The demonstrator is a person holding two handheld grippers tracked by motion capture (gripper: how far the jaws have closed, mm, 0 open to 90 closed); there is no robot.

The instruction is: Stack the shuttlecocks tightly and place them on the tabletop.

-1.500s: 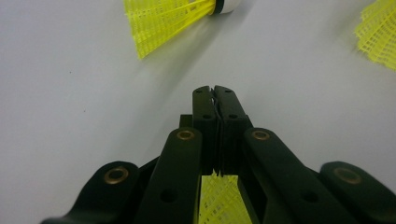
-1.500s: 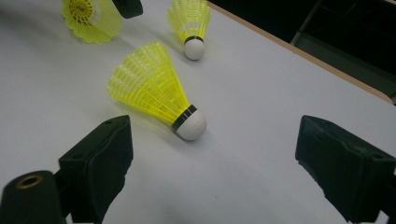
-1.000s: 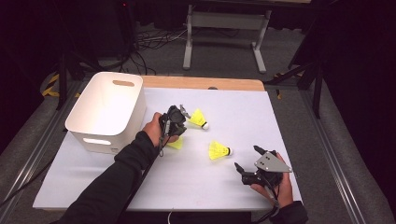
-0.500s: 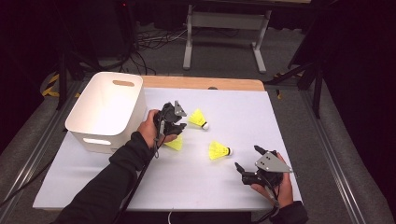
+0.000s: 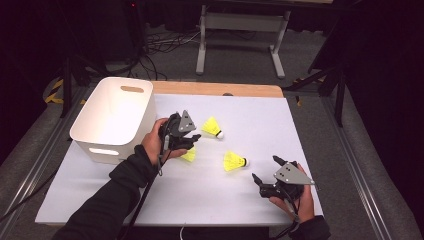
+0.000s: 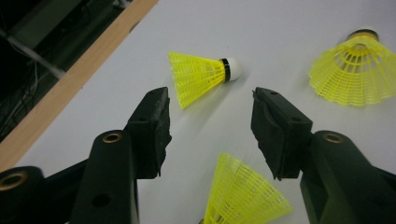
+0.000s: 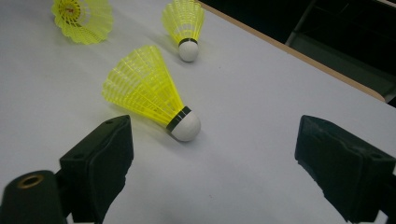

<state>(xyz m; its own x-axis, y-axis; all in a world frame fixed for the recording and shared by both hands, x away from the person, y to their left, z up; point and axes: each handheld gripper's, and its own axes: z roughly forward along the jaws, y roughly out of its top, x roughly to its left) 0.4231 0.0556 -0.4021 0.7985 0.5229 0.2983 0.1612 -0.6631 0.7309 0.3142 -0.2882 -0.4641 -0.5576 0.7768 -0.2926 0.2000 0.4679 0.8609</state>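
Observation:
Three yellow shuttlecocks lie on the white table top [image 5: 250, 115]. My left gripper [image 5: 193, 141] hovers open just above the left shuttlecock [image 5: 189, 155], whose skirt [image 6: 243, 193] shows low between the jaws of my left gripper [image 6: 211, 100]. Ahead of the jaws lies the far shuttlecock [image 6: 201, 74] [image 5: 212, 126]. The middle shuttlecock [image 5: 234, 161] [image 6: 357, 70] rests to the right. My right gripper [image 5: 265, 168] sits open near the table's front right. From my right gripper [image 7: 217, 135], the middle shuttlecock [image 7: 149, 95] lies closest, cork toward the jaws.
A white bin [image 5: 112, 117] with handle slots stands at the table's left, touching the left hand's side. A wooden strip [image 5: 220, 89] runs along the far edge. Beyond the table there are a metal stand and cables on the floor.
The left gripper has shifted only slightly above the left shuttlecock. The right gripper and all three shuttlecocks stay where they were.

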